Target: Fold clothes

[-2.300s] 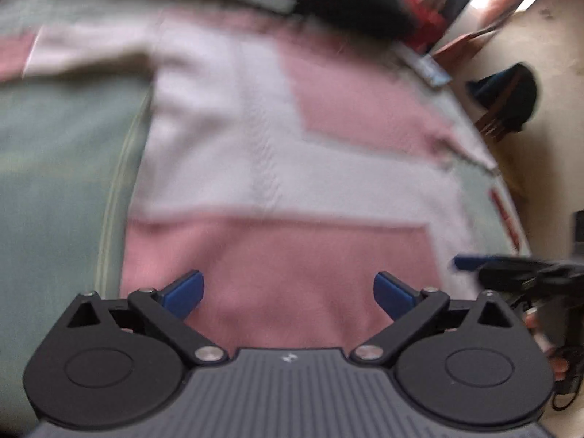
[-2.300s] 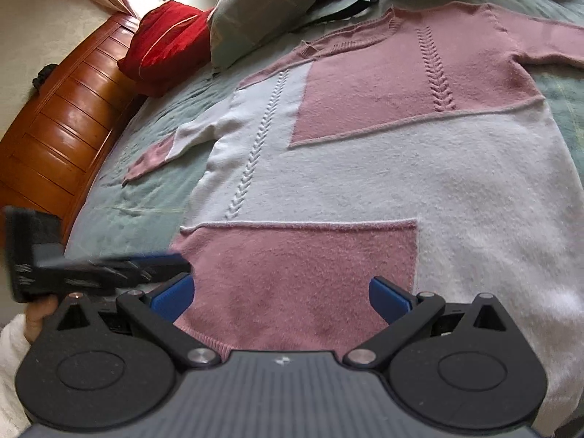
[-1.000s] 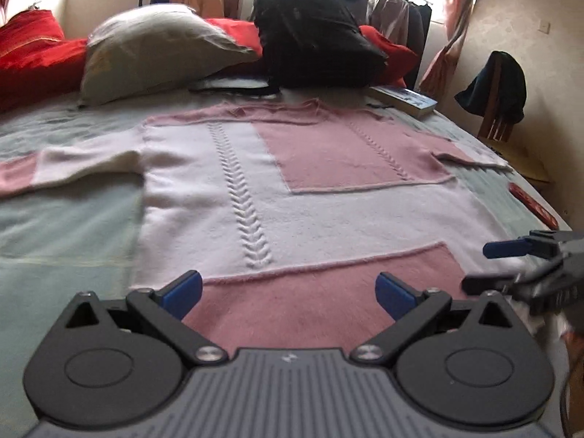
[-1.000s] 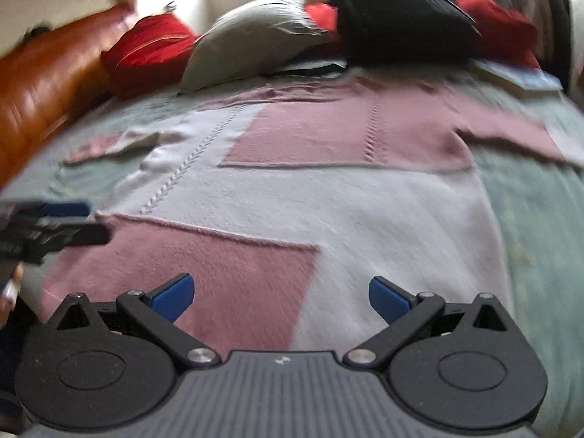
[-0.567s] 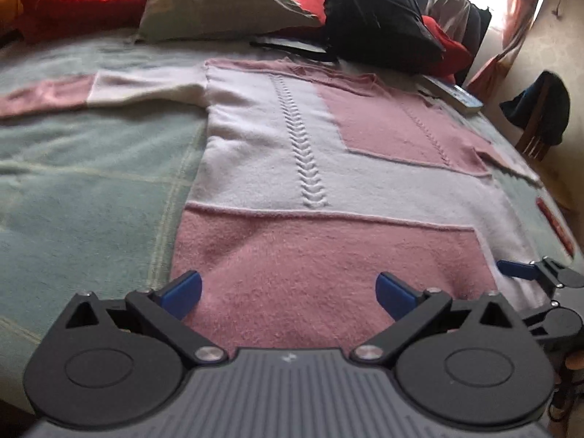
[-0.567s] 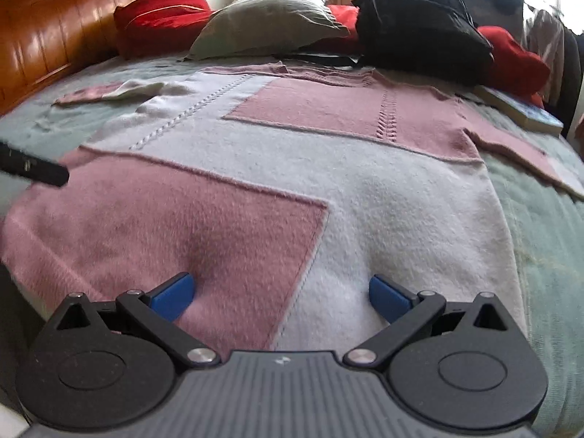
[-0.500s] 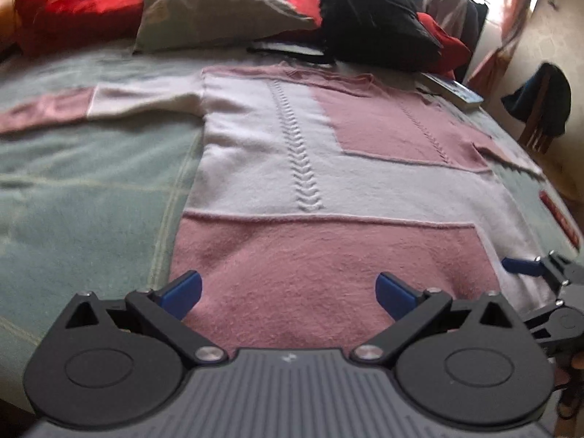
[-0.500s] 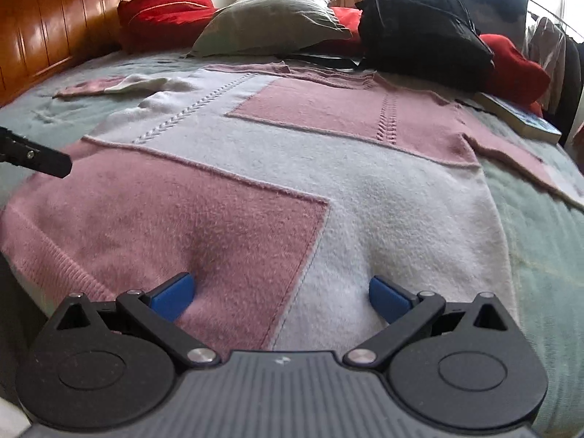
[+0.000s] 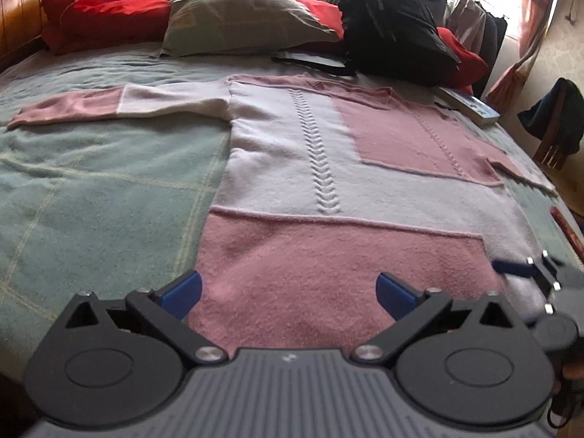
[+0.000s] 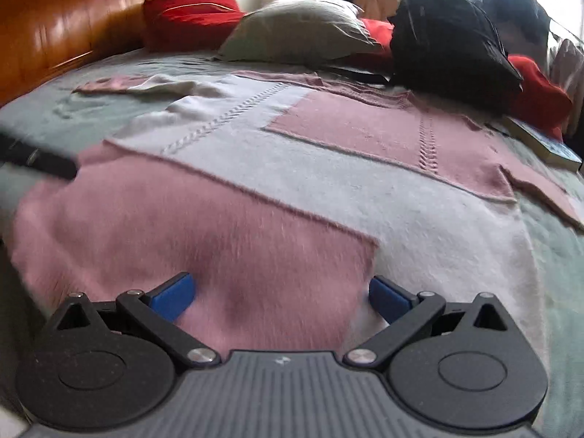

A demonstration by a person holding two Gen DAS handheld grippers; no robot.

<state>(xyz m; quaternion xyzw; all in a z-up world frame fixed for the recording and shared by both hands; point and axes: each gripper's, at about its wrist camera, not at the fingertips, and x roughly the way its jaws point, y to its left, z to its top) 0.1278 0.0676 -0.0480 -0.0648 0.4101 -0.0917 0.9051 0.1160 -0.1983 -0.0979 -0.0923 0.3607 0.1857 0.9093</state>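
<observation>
A pink and white patchwork sweater (image 9: 328, 189) (image 10: 292, 182) lies flat and spread out on a green blanket (image 9: 91, 189), both sleeves stretched to the sides. My left gripper (image 9: 290, 288) is open over the pink hem panel near the sweater's lower left corner, nothing between its blue pads. My right gripper (image 10: 281, 294) is also open, low over the hem where the pink panel meets the white one. The right gripper's blue tip (image 9: 511, 267) shows at the right edge of the left wrist view, and the left gripper's black finger (image 10: 40, 160) pokes in at the left of the right wrist view.
At the head of the bed sit red cushions (image 9: 95, 3), a grey pillow (image 9: 241, 18) and a black backpack (image 9: 394, 25). A book (image 9: 471, 109) lies at the right. A wooden headboard (image 10: 65, 29) runs along the left. A chair (image 9: 554, 131) with dark cloth stands beyond the bed's right side.
Both grippers have come down from over the sweater to its hem at the near edge of the bed and have spread apart. Both stay open; the sweater has not moved.
</observation>
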